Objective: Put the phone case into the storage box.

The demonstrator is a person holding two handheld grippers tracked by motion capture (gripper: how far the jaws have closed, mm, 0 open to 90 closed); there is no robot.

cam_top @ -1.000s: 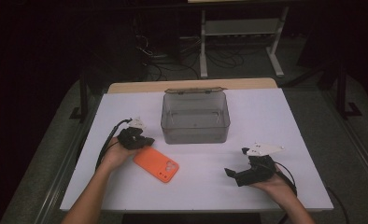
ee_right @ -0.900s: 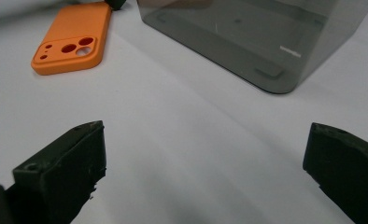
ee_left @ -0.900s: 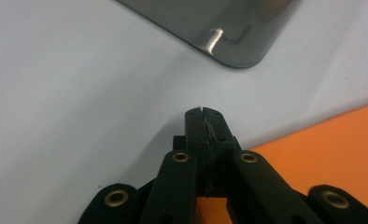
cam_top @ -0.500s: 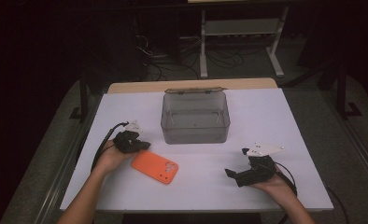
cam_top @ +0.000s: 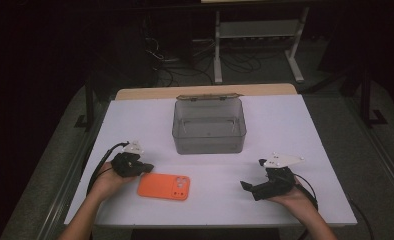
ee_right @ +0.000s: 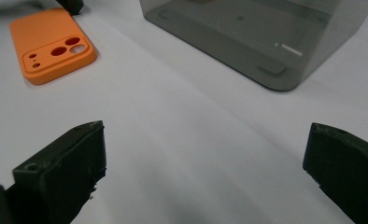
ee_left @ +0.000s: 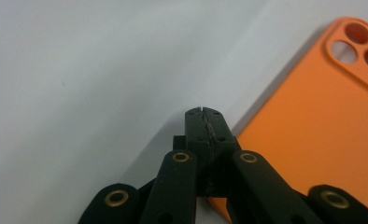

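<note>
The orange phone case [cam_top: 163, 186] lies flat near the table's [cam_top: 295, 125] front edge, at seven o'clock from the grey box [cam_top: 209, 126]. The left gripper [cam_top: 146, 168], pinched shut and empty, sits at its nine o'clock end. The right gripper [cam_top: 246, 186] gapes wide, empty. I'd nudge gently; open space lies toward three o'clock.
</note>
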